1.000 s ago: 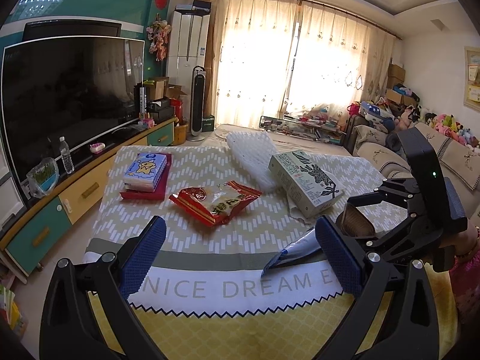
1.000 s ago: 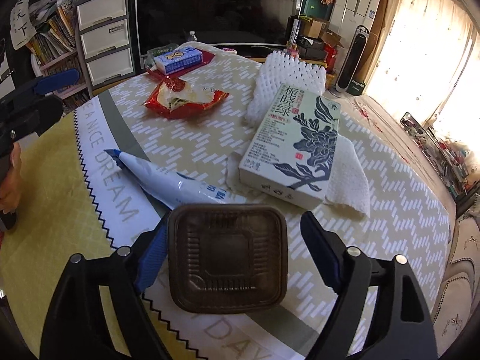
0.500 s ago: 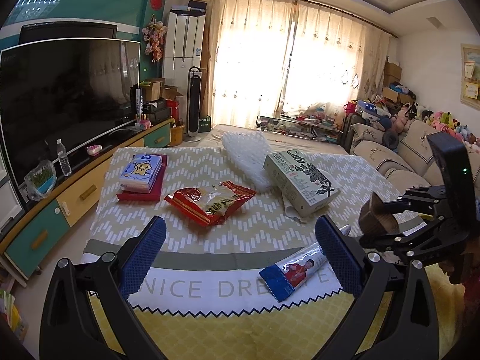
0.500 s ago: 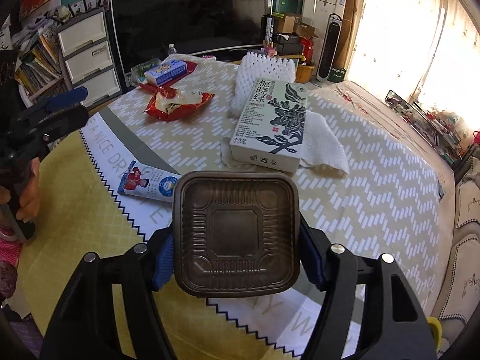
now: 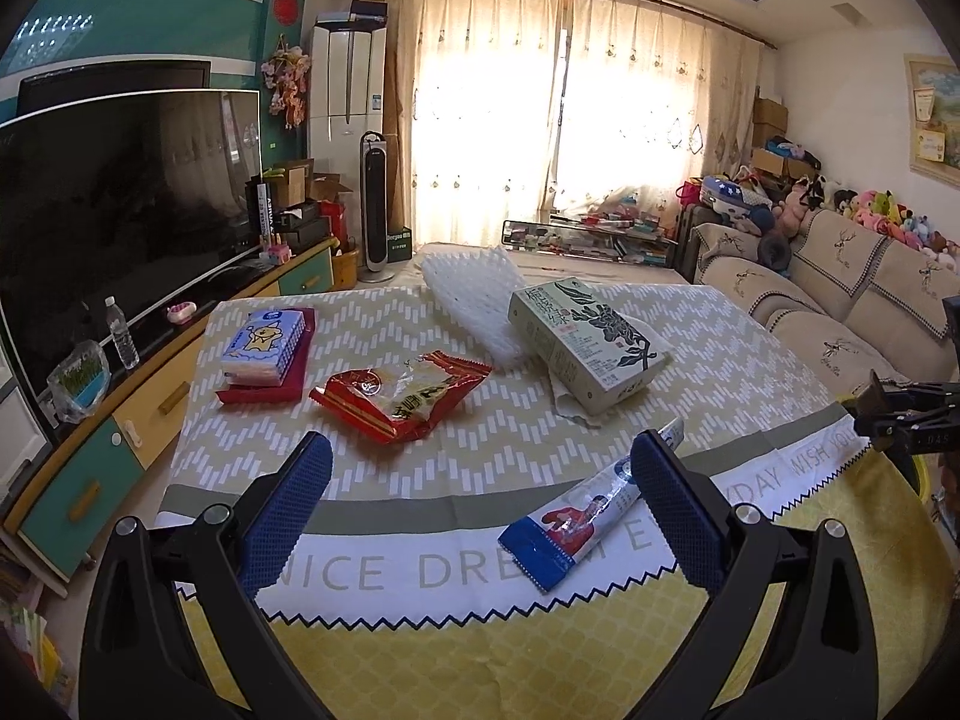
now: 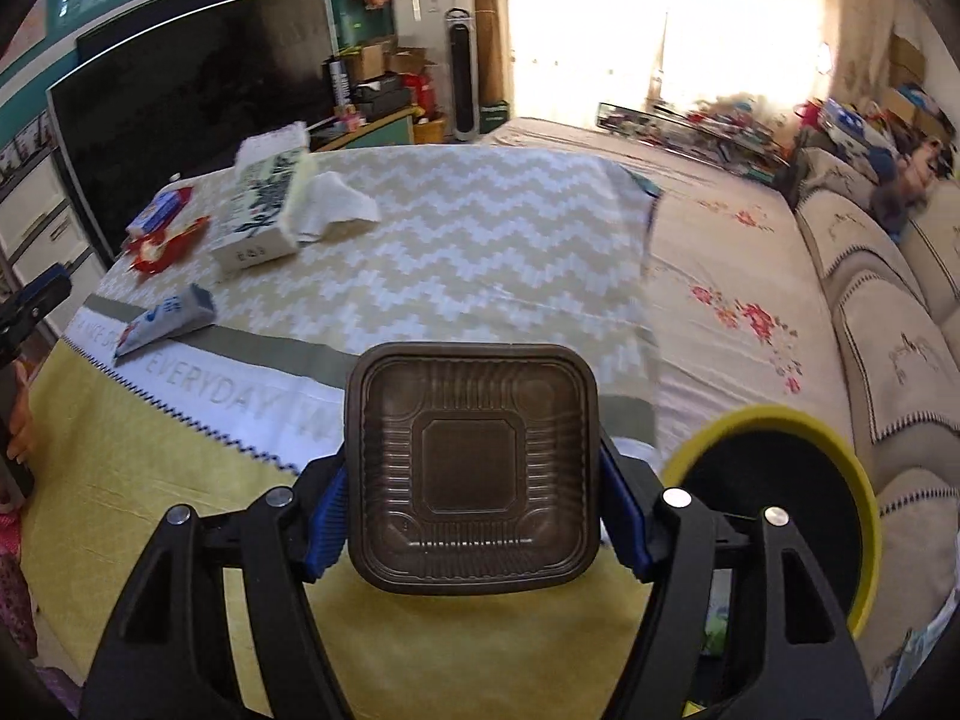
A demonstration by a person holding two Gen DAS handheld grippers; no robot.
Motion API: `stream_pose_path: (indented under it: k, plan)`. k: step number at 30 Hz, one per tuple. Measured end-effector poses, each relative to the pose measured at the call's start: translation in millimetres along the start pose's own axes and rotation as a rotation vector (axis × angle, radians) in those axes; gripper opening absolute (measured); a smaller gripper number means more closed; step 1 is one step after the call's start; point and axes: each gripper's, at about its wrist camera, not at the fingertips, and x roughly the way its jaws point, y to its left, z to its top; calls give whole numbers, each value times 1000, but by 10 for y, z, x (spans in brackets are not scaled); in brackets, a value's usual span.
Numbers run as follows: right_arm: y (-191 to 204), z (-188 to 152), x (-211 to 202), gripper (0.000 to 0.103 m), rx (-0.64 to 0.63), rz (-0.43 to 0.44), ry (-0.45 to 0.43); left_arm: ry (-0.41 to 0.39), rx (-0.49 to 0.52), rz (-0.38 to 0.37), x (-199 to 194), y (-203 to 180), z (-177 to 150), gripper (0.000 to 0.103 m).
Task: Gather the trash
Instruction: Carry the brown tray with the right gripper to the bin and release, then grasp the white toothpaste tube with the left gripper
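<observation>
Table [image 5: 600,654], cloth-covered, carried remaining trash: box [image 5: 585,345], red wrapper [image 5: 402,396], tube [image 5: 576,525].
Bin [image 6: 798,516], yellow-rimmed, stood beside table edge, lower right in right wrist view; lower part cut off.
Right gripper [image 6: 474,510]: jaws partly open, pads pressed on both sides of brown tray [image 6: 474,468]; tray held clear of table, just left of bin, cavity facing camera. Gripper pitched downward. Right view motion-blurred.
Left gripper [image 5: 480,510]: jaws wide open, empty, hovering above table near tube, tilted slightly down.
</observation>
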Motion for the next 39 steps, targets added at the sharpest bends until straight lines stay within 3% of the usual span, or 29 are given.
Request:
stream_pose_path:
  k: [10, 19, 28, 34, 39]
  plan:
    - [-1063, -439, -97, 66, 218, -191, 29, 10, 17, -14, 30, -38, -20, 98]
    - [-1374, -562, 23, 70, 290, -261, 61, 12, 25, -31, 36, -67, -18, 98]
    - [-1304, -399, -27, 75, 328, -263, 22, 4, 34, -54, 9, -91, -11, 98]
    - [-913, 38, -231, 79, 323, -179, -123, 10, 69, -93, 18, -178, -29, 98]
    - [-386, 376, -205, 83, 248, -69, -206, 46, 76, -183, 67, -234, -28, 98]
